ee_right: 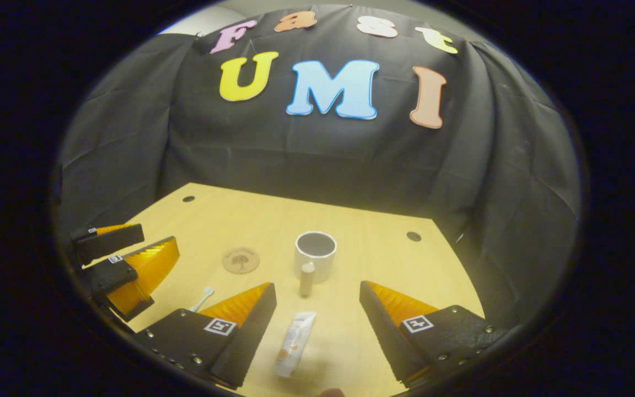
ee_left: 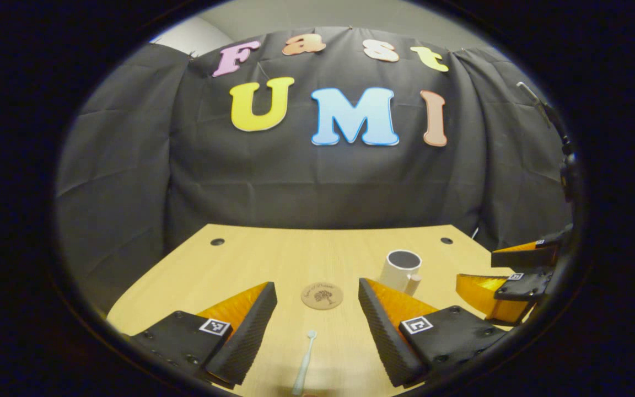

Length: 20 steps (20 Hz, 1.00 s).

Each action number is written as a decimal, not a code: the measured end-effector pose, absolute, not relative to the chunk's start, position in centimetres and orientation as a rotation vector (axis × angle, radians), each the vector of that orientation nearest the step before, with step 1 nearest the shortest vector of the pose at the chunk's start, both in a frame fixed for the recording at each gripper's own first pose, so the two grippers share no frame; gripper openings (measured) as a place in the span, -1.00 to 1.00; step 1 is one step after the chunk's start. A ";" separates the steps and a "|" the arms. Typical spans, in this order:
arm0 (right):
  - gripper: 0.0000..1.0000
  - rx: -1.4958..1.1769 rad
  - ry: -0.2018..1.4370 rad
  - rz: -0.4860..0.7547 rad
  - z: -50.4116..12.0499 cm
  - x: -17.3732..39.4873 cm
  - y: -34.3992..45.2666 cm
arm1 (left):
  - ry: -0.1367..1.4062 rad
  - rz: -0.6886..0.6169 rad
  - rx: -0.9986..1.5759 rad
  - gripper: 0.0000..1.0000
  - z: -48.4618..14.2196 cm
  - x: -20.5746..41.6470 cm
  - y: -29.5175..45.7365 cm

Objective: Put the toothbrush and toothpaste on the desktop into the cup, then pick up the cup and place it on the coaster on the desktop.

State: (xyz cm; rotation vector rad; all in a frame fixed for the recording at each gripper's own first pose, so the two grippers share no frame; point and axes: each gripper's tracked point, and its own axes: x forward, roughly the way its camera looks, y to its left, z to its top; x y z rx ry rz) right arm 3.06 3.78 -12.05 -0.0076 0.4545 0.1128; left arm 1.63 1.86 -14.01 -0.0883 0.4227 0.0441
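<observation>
- So far nothing gripped — left gripper (ee_left: 317, 300) spread wide, low centre of left gripper view, over toothbrush (ee_left: 304, 361) flat on desktop (ee_left: 273, 253).
- Right gripper (ee_right: 317, 300) likewise gaping above toothpaste (ee_right: 294, 343), bottom centre.
- Cup (ee_right: 316, 255) mid-frame, coaster (ee_right: 240, 259) to its left.
- Risk: thin brush skidding or slipping out on closing.
- Risk: cup tipped by tube — knocked handle.
</observation>
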 end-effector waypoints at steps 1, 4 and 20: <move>0.87 -0.007 0.489 0.123 -12.8 3.0 4.0 | 0.454 0.041 -0.091 0.93 -15.0 1.6 1.8; 0.87 0.008 0.588 0.144 -14.9 3.4 4.6 | 0.565 0.037 -0.083 0.93 -17.9 1.4 1.7; 0.87 0.082 0.893 0.207 -22.7 4.2 7.0 | 1.097 0.002 -0.090 0.96 -29.3 -1.6 1.3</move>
